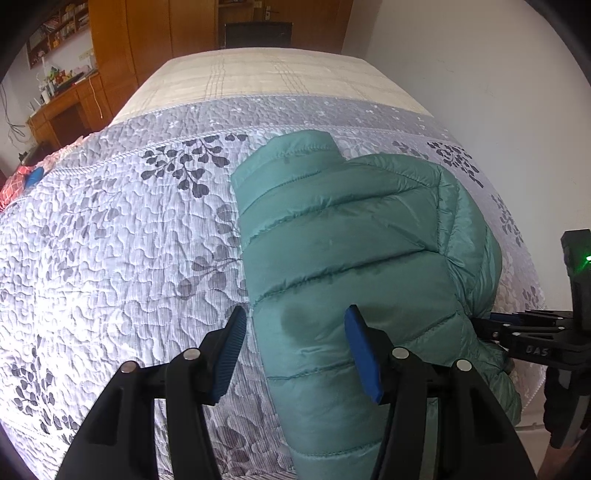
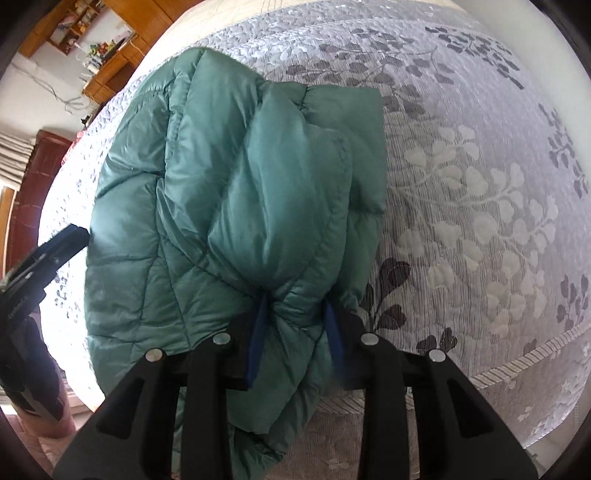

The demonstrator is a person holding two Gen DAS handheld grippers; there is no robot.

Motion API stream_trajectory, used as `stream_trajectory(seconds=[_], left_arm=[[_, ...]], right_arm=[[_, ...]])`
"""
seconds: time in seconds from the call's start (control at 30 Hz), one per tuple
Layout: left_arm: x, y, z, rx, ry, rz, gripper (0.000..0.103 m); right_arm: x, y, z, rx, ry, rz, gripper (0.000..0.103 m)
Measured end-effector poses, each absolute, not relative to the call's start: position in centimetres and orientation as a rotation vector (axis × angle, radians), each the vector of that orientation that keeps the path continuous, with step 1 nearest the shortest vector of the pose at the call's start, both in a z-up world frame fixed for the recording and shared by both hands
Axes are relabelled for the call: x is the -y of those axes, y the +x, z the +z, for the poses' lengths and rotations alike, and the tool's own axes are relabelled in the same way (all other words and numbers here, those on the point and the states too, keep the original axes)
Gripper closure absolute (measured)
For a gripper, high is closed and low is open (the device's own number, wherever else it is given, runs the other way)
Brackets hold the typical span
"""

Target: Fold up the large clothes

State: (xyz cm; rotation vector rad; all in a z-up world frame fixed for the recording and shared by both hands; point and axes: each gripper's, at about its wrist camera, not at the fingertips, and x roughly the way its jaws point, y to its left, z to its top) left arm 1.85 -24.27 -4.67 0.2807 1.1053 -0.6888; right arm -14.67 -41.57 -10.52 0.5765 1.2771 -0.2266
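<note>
Jacket point(image 2: 229, 192) pinched in right tongs point(image 2: 295, 332); left tongs point(image 1: 295, 354) gape; lettering, perhaps "DAS".

Both fisheye views are bright with daylight. The quilt point(image 1: 110, 229) bulges into a dome and the corners fall off into black vignette. Glare washes out the quilt's pattern along the left edge in the left-wrist view and beside the jacket point(image 2: 221, 192) in the right-wrist view. The jacket's sheen catches soft highlights, and its folds hold mild shadows. The centre is sharp; the shelves point(image 1: 55, 33) at the rim are compressed and soft. A green light point(image 1: 587, 257) glows at the right edge.
</note>
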Motion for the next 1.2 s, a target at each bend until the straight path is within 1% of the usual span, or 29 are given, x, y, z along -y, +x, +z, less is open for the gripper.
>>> stream_trajectory(seconds=[0.1, 0.3, 0.37, 0.43, 0.53, 0.57, 0.63, 0.9, 1.03, 1.2], left_arm=[[23.9, 2.0, -4.4, -1.096, 0.279, -0.678, 0.047], [23.2, 2.7, -4.5, -1.107, 0.271, -0.631, 0.047], [23.2, 2.7, -4.9, -1.12, 0.273, -0.623, 0.047], [23.3, 2.6, -5.2, -1.125, 0.278, -0.62, 0.047], [23.2, 2.3, -5.7, -1.131, 0.287, -0.617, 0.047], [23.1, 2.2, -5.9, -1.137, 0.286, -0.62, 0.047], [23.1, 1.8, -6.4, -1.143, 0.289, -0.632, 0.047], [24.2, 0.8, -8.5, -1.146, 0.306, -0.661, 0.045], [23.8, 1.1, -8.0, -1.153, 0.305, -0.652, 0.046], [23.0, 1.0, -6.4, -1.131, 0.292, -0.642, 0.047]], right_arm=[[41.7, -15.1, -8.8, -1.256, 0.565, -0.245, 0.07], [39.4, -15.7, -2.8, -1.15, 0.439, -0.26, 0.07], [37.9, -15.3, -1.9, -1.135, 0.409, -0.219, 0.07], [36.3, -14.5, -2.3, -1.152, 0.385, -0.174, 0.07], [35.6, -13.5, -4.7, -1.221, 0.374, -0.169, 0.072], [35.5, -13.5, -5.4, -1.242, 0.365, -0.187, 0.071], [35.6, -14.0, -7.5, -1.278, 0.368, -0.214, 0.066], [37.2, -15.2, -12.8, -1.26, 0.492, -0.197, 0.065], [37.2, -15.2, -12.2, -1.253, 0.485, -0.205, 0.065], [36.1, -15.7, -7.5, -1.183, 0.417, -0.221, 0.064]])
